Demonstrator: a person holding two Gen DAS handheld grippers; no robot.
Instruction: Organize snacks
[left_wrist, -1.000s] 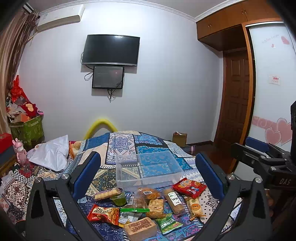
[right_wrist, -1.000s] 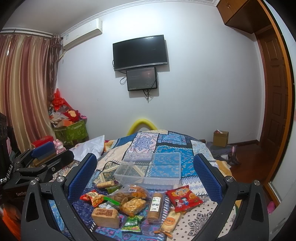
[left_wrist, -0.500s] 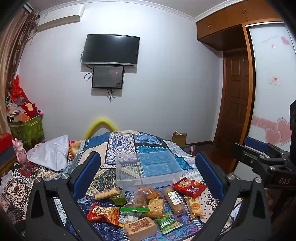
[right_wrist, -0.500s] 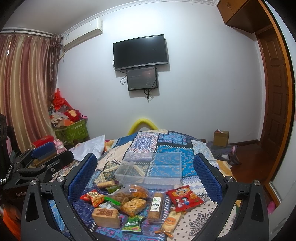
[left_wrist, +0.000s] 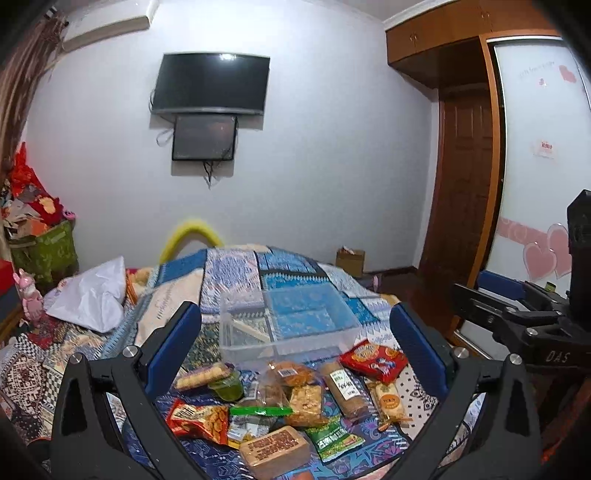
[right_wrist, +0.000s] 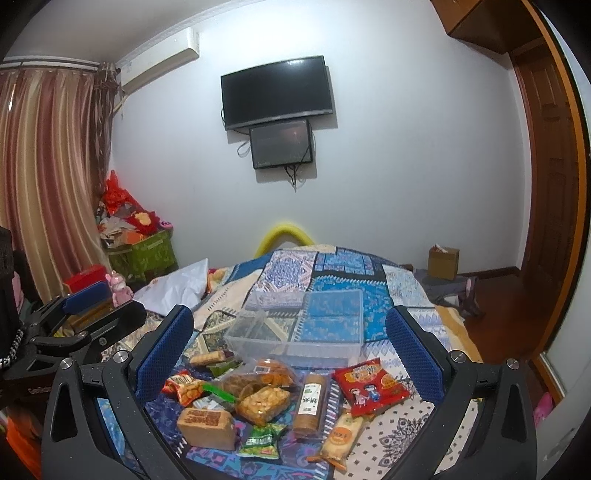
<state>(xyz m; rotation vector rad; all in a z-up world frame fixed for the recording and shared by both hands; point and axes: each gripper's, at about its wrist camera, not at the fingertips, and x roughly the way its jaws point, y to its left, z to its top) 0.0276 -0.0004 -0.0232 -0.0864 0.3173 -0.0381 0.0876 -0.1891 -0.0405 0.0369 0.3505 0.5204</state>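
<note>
Several snack packs lie in a pile on the patterned bedspread (left_wrist: 236, 273): a red packet (left_wrist: 373, 360), a brown block (left_wrist: 275, 445), a green packet (left_wrist: 332, 437), a long brown roll (left_wrist: 343, 387). Behind them stands an empty clear plastic box (left_wrist: 288, 325), also in the right wrist view (right_wrist: 299, 328). My left gripper (left_wrist: 295, 339) is open and empty, held above the pile. My right gripper (right_wrist: 288, 347) is open and empty, also above the pile, where the red packet (right_wrist: 369, 384) and brown block (right_wrist: 207, 424) show.
A white plastic bag (left_wrist: 92, 295) lies on the bed's left. A green bin of clutter (right_wrist: 144, 251) stands by the curtain. A TV (left_wrist: 210, 85) hangs on the far wall. A cardboard box (right_wrist: 443, 262) sits on the floor near the wooden door (left_wrist: 465, 184).
</note>
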